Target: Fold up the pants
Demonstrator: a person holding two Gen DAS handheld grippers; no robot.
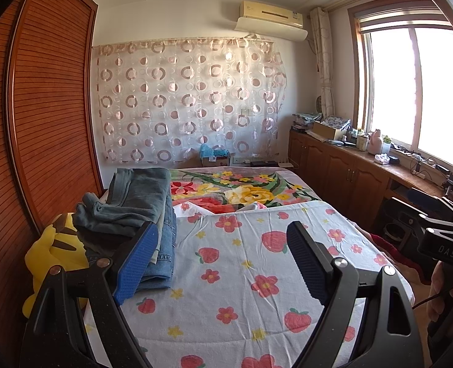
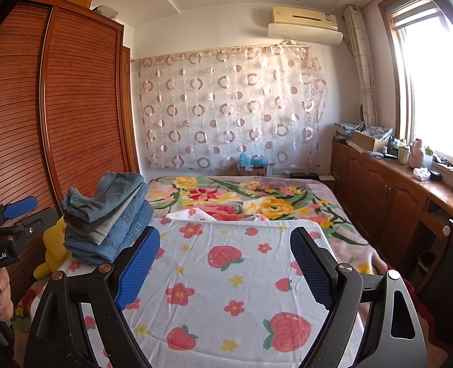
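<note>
While both units are hovering above the bed, the left hand-held gripper [image 1: 222, 256] and the right hand-held gripper [image 2: 225, 260] are holding their blue-padded jaws spread apart, gripping nothing. The folded stack of blue denim pants [image 2: 110, 220] is sitting at the left edge of the white strawberry-print sheet [image 2: 226, 276], touching a yellow plush toy [image 1: 53, 254] beside the brown louvred wardrobe [image 2: 73, 98].

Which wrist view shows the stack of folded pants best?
The right wrist view: the whole stack of pants shows, layers distinct, beside the yellow plush toy. In the left wrist view the left gripper finger covers the stack's near corner.
</note>
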